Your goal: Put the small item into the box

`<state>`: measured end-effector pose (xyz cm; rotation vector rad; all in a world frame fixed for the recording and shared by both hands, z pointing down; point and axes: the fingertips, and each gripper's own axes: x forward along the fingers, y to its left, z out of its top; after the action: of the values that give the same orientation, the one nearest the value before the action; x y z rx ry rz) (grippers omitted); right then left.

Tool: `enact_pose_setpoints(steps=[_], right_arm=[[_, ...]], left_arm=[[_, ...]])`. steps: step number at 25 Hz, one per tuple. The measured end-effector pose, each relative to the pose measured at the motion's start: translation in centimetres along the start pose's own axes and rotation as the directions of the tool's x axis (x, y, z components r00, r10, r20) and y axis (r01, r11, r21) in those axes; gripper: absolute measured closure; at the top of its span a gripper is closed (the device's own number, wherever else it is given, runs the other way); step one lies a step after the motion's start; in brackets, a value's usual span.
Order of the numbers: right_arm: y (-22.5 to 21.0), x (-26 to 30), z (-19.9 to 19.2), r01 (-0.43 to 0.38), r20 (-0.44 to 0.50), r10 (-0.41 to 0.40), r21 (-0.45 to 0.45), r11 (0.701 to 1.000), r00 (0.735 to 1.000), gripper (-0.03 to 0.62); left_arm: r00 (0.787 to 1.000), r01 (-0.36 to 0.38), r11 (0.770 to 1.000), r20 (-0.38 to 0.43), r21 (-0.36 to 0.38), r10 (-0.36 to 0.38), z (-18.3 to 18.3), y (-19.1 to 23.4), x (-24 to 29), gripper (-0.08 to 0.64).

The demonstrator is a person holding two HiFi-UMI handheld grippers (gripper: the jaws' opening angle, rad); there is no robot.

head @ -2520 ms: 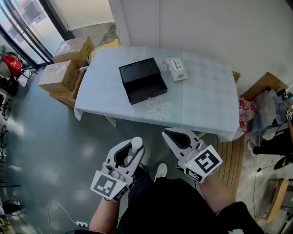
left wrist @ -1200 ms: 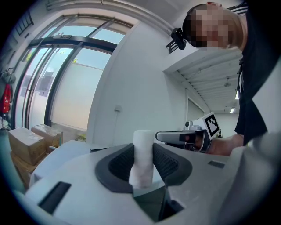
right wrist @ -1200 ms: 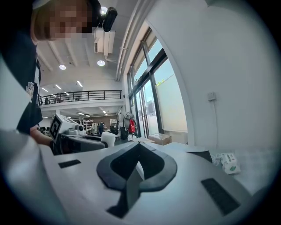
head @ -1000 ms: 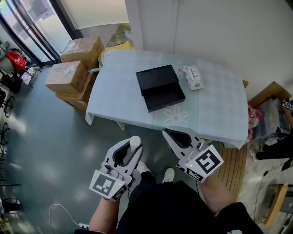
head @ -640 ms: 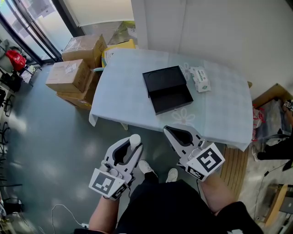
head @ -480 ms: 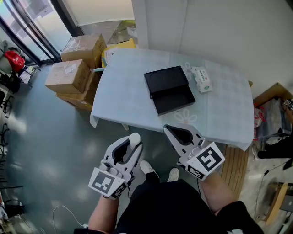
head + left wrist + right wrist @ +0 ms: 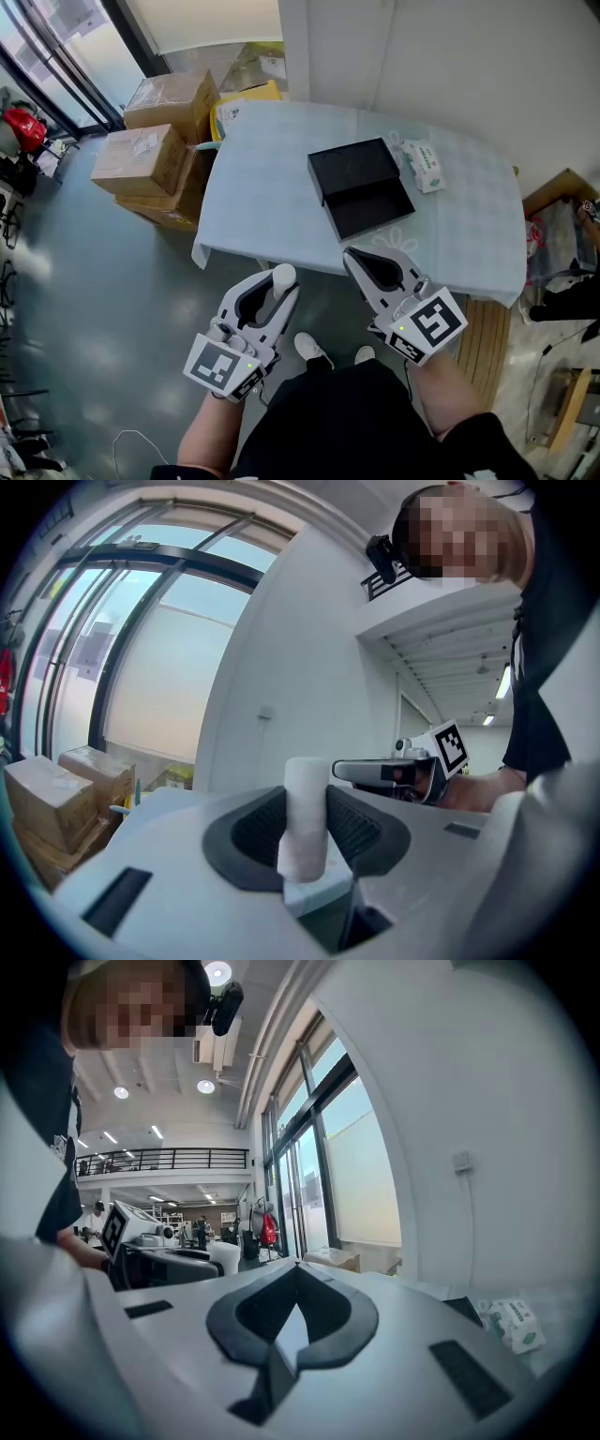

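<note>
Now the left hand-held gripper (image 7: 278, 284) points level, clamping a white cylinder (image 7: 305, 817).

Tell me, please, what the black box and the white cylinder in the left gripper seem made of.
Black box: probably rigid card or plastic, matte; crisp edges, little glare. White cylinder: perhaps foam or rolled paper, matte; slightly fuzzy surface.
</note>
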<state>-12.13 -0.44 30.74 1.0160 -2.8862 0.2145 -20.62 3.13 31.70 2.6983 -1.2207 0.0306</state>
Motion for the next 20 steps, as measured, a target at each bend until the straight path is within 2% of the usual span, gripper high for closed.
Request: enact_pose_setpoints(steps=[10,20], right_arm=[[-0.3,0.0,0.7,0.056,0.016,-0.055,-0.021,0.998,0.998,0.583],[-4.8,-0.9,1.5,0.1,0.025,-0.099,-0.023,0.995,0.995,0.583]], left_arm=[[0.999,0.033,0.999,0.021,0.022,-0.033,1.0,0.6,-0.2,0.425],[0.999,0.034,0.999,0.014,0.02,-0.034,1.3,0.7,2.9,0.425]])
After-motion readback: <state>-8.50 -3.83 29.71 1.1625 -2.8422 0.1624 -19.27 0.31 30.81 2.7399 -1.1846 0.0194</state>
